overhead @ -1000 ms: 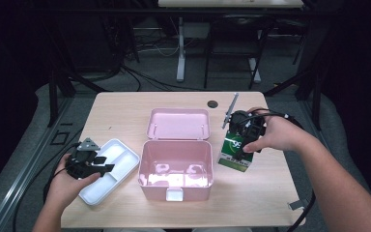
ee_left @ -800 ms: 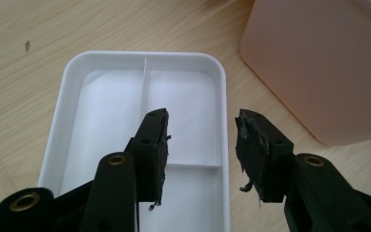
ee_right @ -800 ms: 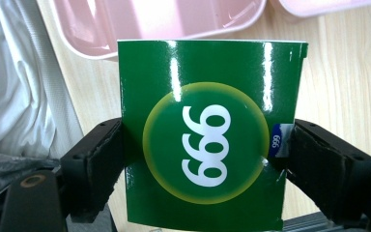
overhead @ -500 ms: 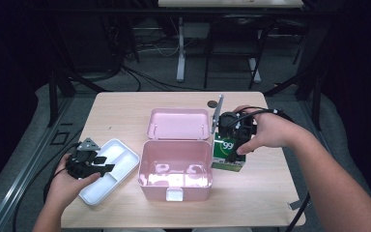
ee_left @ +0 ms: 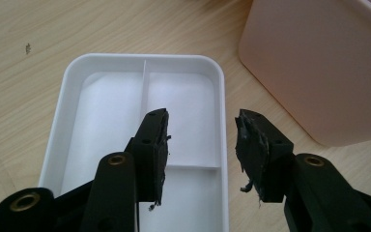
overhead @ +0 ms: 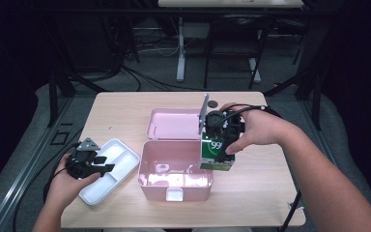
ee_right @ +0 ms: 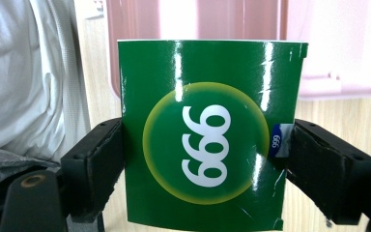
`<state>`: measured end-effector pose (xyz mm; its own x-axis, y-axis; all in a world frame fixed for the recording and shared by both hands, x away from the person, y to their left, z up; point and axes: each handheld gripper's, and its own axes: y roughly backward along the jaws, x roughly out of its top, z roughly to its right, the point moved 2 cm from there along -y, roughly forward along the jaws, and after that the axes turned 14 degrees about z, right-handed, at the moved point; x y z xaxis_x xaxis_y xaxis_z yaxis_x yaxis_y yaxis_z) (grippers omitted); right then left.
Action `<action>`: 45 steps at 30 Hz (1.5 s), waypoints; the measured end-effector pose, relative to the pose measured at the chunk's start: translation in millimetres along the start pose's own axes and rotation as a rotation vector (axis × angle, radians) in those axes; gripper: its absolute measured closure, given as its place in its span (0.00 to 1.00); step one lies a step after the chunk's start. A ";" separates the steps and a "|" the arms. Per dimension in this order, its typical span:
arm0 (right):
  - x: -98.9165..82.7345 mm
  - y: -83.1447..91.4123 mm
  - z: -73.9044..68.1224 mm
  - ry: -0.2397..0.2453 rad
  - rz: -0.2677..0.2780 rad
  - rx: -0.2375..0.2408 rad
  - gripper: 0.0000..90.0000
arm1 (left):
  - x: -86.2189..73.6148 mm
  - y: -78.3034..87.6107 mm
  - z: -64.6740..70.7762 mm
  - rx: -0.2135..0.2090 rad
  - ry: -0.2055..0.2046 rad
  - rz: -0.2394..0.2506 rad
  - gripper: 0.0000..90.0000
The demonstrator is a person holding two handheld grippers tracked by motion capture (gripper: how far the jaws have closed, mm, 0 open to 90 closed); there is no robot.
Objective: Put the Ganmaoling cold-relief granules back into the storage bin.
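The right gripper [ee_right: 195, 169] is clamped on both sides of the green box [ee_right: 207, 130], holding it above the right rim of the open pink case [overhead: 174, 166] at the desk's middle. The left gripper [ee_left: 200, 140] hovers with jaws apart and nothing between them over the white tray [ee_left: 67, 101], near the desk's front left corner.

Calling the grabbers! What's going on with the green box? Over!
Right gripper shut on green box, by pink case's right rim. Left gripper open over white tray. Nothing blocking.
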<state>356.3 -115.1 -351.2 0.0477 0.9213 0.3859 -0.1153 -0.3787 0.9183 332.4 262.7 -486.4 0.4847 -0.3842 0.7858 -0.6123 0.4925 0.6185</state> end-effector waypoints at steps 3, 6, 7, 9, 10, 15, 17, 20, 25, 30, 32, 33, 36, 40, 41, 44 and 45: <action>7.8 -6.0 -1.7 0.022 -0.012 0.006 0.18 | -0.3 -0.1 -0.3 -0.002 0.000 0.000 0.61; 15.4 -12.6 -3.2 0.036 -0.014 0.015 0.18 | -0.8 -1.3 -0.1 -0.002 -0.003 -0.004 0.61; 17.8 -14.5 -3.5 0.036 -0.019 0.025 0.18 | -1.0 -1.9 0.0 -0.005 -0.005 -0.004 0.61; 22.5 -18.8 -4.4 0.041 -0.019 0.028 0.18 | -1.1 -2.3 0.5 -0.007 -0.002 -0.006 0.61; 24.8 -20.7 -4.1 0.055 -0.022 0.031 0.18 | -1.1 -2.3 0.4 -0.008 -0.002 -0.006 0.61; 34.1 -29.4 -5.5 0.064 -0.018 0.038 0.18 | -1.2 -1.0 -0.8 -0.004 0.001 0.000 0.61; 36.9 -32.9 -5.8 0.066 -0.026 0.042 0.18 | -1.3 -0.9 -0.8 -0.003 -0.001 -0.003 0.61; 38.4 -36.6 -5.3 0.073 -0.037 0.042 0.18 | -1.3 -1.7 -0.3 -0.003 -0.005 -0.004 0.61; 38.9 -42.4 -5.6 0.073 -0.043 0.037 0.18 | -1.1 -1.5 -0.8 -0.006 -0.004 -0.003 0.61; 39.2 -49.2 -5.0 0.078 -0.045 0.041 0.18 | -1.2 -1.7 -1.0 -0.006 -0.005 -0.005 0.61; 37.7 -52.9 -4.6 0.065 -0.037 0.051 0.18 | -1.1 -1.6 -1.0 -0.006 -0.004 -0.003 0.61; 37.1 -54.3 -4.5 0.064 -0.038 0.054 0.18 | -1.2 -1.6 -1.1 -0.006 -0.004 -0.004 0.61; 34.8 -60.2 -4.9 0.068 -0.051 0.061 0.18 | -1.3 -2.0 -0.7 -0.006 -0.004 -0.007 0.61; 30.7 -67.6 -4.2 0.066 -0.055 0.063 0.18 | -1.1 -2.3 -0.2 -0.007 -0.002 -0.007 0.61; 29.6 -69.6 -3.7 0.069 -0.062 0.059 0.18 | -1.1 -2.3 -0.4 -0.007 -0.004 -0.007 0.61; 27.9 -73.5 -2.6 0.069 -0.060 0.057 0.18 | -1.3 -2.3 -0.7 -0.006 -0.004 -0.008 0.61; 27.7 -74.3 -2.3 0.073 -0.058 0.058 0.18 | -1.4 -2.5 -0.9 -0.008 -0.003 -0.006 0.61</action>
<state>363.9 -61.2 -409.0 -0.0197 0.9451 0.3263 -0.0568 -0.3269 0.9434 333.8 262.7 -489.0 0.4864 -0.3899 0.7819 -0.6045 0.4961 0.6233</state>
